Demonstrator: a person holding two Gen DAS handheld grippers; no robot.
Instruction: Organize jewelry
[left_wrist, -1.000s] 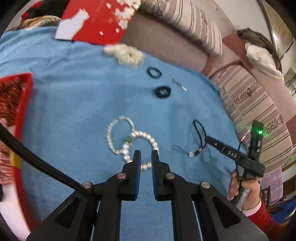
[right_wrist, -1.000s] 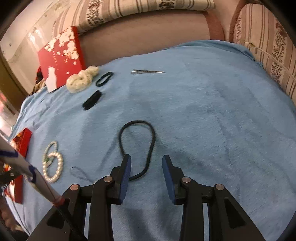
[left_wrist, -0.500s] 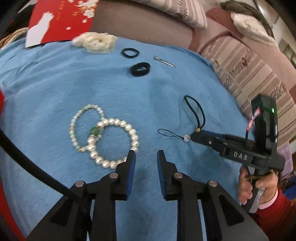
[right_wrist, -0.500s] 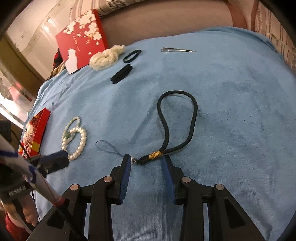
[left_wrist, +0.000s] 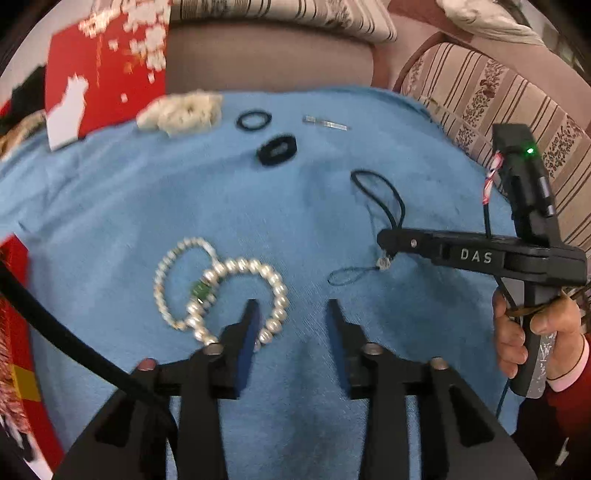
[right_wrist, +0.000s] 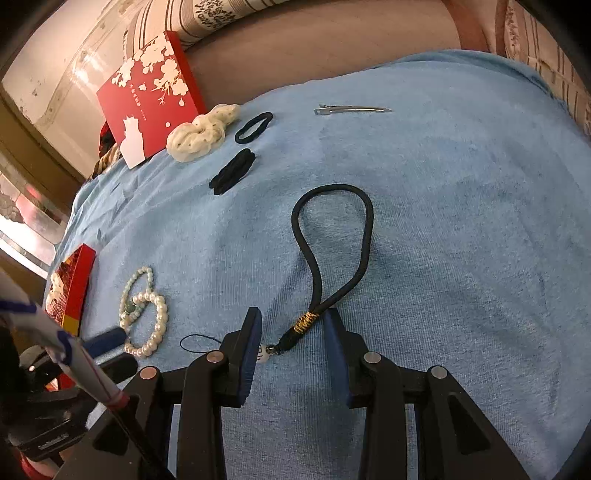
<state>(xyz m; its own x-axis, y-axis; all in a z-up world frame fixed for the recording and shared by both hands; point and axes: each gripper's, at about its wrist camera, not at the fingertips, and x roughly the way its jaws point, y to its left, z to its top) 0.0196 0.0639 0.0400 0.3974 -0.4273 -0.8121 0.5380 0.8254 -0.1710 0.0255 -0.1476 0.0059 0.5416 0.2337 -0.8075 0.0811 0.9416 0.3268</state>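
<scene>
Both fisheye cameras are riding on hand-held grippers, looking steeply down along their black fingers at a light blue terry cloth (left_wrist: 110, 206) from close range. The left view is facing the striped sofa back, catching the right gripper (left_wrist: 384, 242) at its right edge. Both views are sharing the white pearl bracelets (left_wrist: 221, 291) (right_wrist: 146, 314) and the black looped cord charm (right_wrist: 332, 258).

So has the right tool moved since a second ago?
Yes. The right tool has drawn back along the black cord strap, from astride the loop's near end to astride its gold-wrapped knot.
</scene>
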